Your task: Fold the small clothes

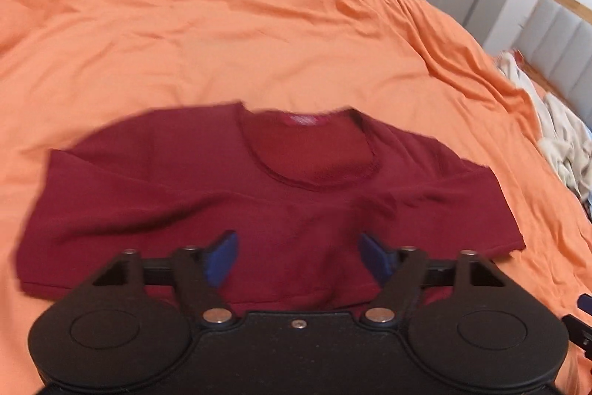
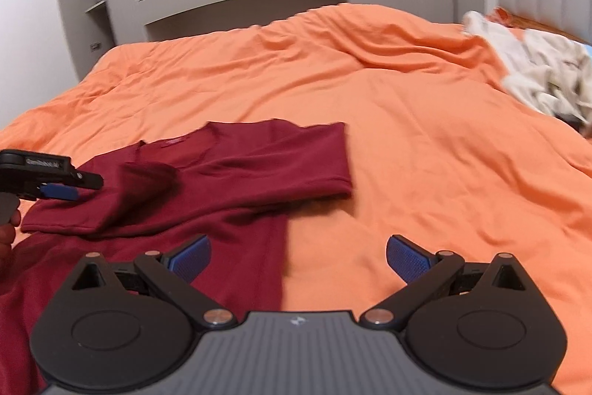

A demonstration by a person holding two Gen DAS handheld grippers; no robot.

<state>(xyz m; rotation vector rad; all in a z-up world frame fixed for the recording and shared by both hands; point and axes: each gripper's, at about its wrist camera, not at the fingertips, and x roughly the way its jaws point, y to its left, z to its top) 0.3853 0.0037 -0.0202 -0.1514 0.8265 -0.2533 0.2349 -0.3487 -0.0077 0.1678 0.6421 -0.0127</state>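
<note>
Blue-padded jaws of the left gripper (image 1: 298, 260) stand apart above the lower body of the dark red shirt (image 1: 229, 202), clamping nothing. The right gripper (image 2: 298, 261) hangs with jaws wide apart over the shirt's right edge, empty too. That shirt lies partly folded on the orange bedspread (image 2: 425, 136), with pale crumpled laundry (image 2: 547, 76) well apart near the headboard.

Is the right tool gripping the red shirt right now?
No. The right tool is open and empty above the red shirt, straddling its edge.
</note>
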